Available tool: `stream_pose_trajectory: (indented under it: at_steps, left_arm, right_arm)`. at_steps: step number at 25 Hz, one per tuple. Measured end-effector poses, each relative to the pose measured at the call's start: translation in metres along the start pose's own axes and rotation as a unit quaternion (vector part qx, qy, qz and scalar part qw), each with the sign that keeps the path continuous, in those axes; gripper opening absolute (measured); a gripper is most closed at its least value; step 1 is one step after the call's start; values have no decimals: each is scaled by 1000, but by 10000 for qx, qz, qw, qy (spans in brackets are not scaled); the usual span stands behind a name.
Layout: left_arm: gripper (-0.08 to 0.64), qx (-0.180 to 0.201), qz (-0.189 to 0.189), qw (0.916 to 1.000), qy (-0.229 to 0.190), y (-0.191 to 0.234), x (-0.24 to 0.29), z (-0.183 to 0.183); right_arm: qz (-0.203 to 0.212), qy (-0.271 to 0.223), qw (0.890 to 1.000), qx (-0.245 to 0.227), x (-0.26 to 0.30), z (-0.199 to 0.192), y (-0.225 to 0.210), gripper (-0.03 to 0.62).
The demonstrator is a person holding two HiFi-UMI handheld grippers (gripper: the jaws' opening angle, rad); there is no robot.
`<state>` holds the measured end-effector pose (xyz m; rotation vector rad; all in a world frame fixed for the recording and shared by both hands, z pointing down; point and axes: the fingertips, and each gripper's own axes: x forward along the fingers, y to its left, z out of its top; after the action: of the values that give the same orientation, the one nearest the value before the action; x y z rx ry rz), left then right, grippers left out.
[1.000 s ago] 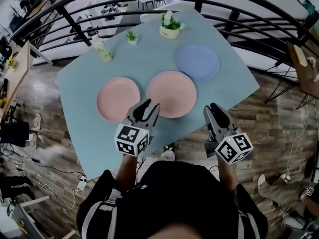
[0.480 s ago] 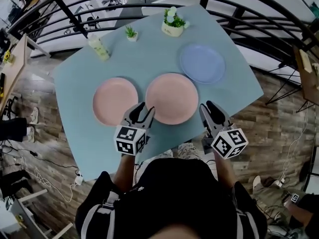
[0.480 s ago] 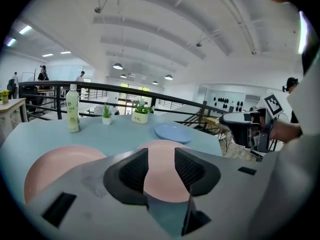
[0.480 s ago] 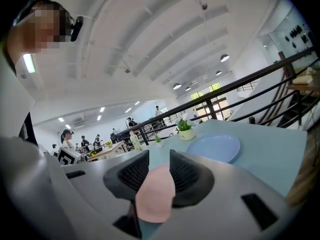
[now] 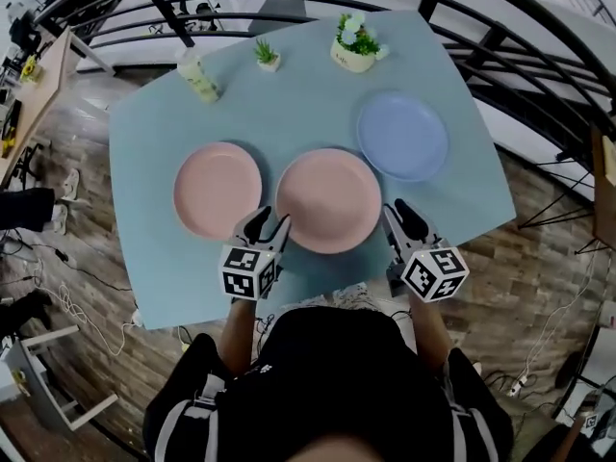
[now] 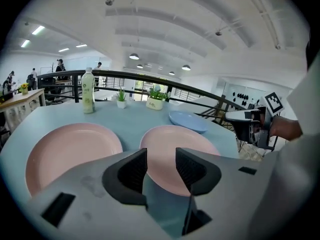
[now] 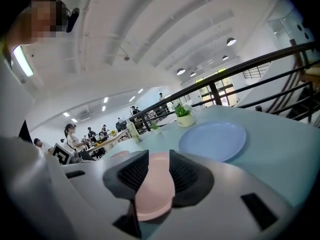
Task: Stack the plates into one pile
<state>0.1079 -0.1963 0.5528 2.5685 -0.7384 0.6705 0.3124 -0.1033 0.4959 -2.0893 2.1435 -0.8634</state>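
Three plates lie apart on the light blue table (image 5: 154, 142): a pink plate (image 5: 218, 190) at the left, a second pink plate (image 5: 328, 200) in the middle and a blue plate (image 5: 402, 136) at the right. My left gripper (image 5: 268, 225) hovers open at the near edge between the two pink plates (image 6: 70, 151) (image 6: 175, 149), holding nothing. My right gripper (image 5: 397, 216) is open too, just right of the middle pink plate (image 7: 155, 189) and short of the blue plate (image 7: 215, 139).
At the table's far edge stand a pale bottle (image 5: 198, 75), a small potted plant (image 5: 268, 56) and a flower pot (image 5: 357, 44). A black railing (image 5: 481, 41) curves behind the table. Wood floor surrounds it, and people are in the distance.
The head view has shifted, so the table sits more squarely in the frame. Both grippers have drawn back slightly toward the near edge. The plates have not moved.
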Motion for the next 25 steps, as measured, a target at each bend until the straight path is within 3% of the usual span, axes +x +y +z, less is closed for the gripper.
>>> stream_pose_trajectory:
  at_steps: [11,18,25]
  left_arm:
    - [169,-611,367,9966,423,8,16,-44]
    - [169,-559,513,9953,608,8,27,-61]
    - [169,-791,462,9935,674,3,36,-67]
  right_arm:
    - [102,671,9977,-42,31,-40,-29,136]
    - [6,1226,9922,-246,43,-71,-44,146]
    - [-2,1632,9861,-303,50,-92,-49,141]
